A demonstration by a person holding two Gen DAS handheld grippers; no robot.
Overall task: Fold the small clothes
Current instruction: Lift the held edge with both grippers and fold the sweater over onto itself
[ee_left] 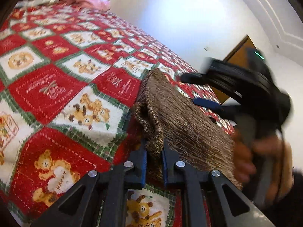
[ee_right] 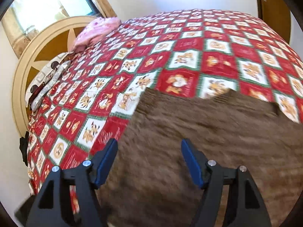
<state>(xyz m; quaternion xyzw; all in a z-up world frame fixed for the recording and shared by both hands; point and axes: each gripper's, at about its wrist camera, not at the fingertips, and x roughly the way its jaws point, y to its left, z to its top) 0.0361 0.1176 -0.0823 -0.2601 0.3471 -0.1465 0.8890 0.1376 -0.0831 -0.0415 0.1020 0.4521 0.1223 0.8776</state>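
Bedroom with white walls; bed (ee_right: 217, 43) spread with a red, white and green patchwork quilt (ee_left: 62, 71) printed with teddy bears.

Brown knitted garment (ee_left: 181, 124) at centre right of the left wrist view, lifted off the quilt, one bunched edge drooping between the blue pads at lower centre. Left tool (ee_left: 153, 162) clamped together on that bunched edge. Same brown garment (ee_right: 198, 136) filling the lower right of the right wrist view, blurred, spread over the quilt below the fingers.

Right tool (ee_right: 149, 162) at lower centre of its own view, fingers well apart, nothing between them, garment beneath. Right tool (ee_left: 200, 89) also seen at right of the left wrist view, blurred, just beside the raised upper edge of the garment; contact with the cloth not discernible. Hand (ee_left: 265, 155) gripping its handle at lower right.

Pink bundle (ee_right: 96, 31) and patterned pillow (ee_right: 47, 75) at upper left, against a round cream and brown headboard (ee_right: 43, 43). Window (ee_right: 55, 3) above it. Brown door (ee_right: 274, 9) at upper right.
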